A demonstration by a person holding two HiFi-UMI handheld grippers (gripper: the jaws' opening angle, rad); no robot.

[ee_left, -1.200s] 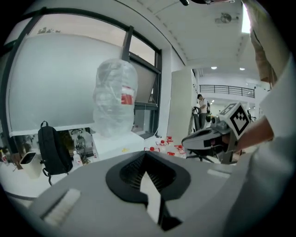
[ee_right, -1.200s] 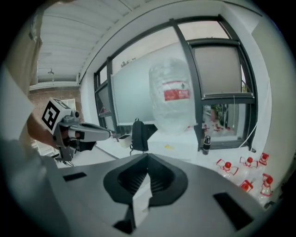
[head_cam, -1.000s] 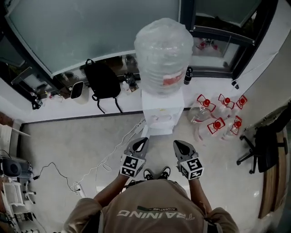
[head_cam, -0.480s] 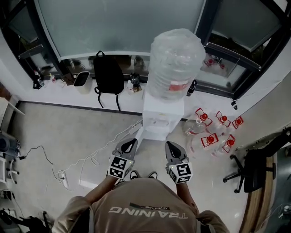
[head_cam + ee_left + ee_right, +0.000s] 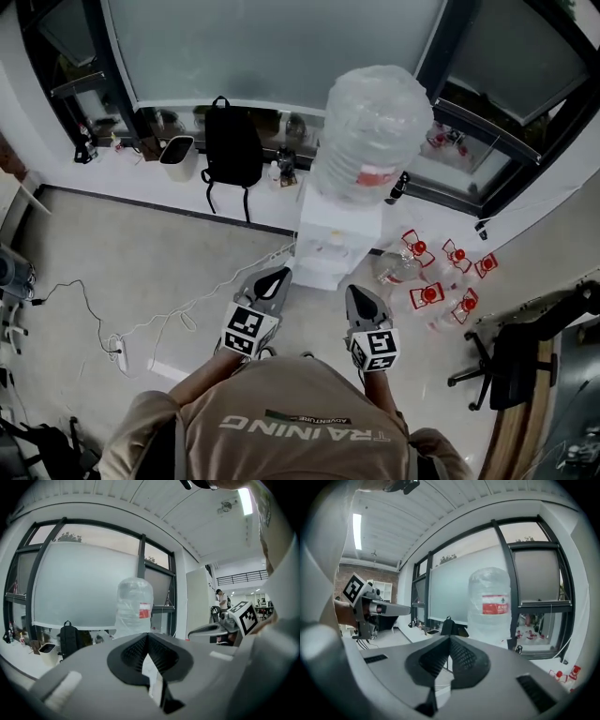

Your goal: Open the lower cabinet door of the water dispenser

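The white water dispenser point(image 5: 336, 230) stands against the window wall with a large clear bottle point(image 5: 371, 131) on top. From above I see only its top and tap recess; the lower cabinet door is hidden. My left gripper point(image 5: 273, 278) and right gripper point(image 5: 360, 300) hang side by side in front of it, short of its front face and apart from it. Both are shut with nothing between them. The left gripper view has its jaws point(image 5: 146, 637) meeting at the tips, the bottle point(image 5: 134, 604) beyond. The right gripper point(image 5: 450, 639) is the same, the bottle point(image 5: 491, 604) ahead of it.
A black backpack point(image 5: 232, 150) and a white bin point(image 5: 175, 155) sit on the sill left of the dispenser. Several red-capped water jugs point(image 5: 436, 277) lie on the floor to its right, and an office chair point(image 5: 506, 361) beyond them. A cable and power strip point(image 5: 117, 352) trail at left.
Both grippers have risen, the left more than the right. The head view has swung, so the dispenser now sits further right and smaller in it.
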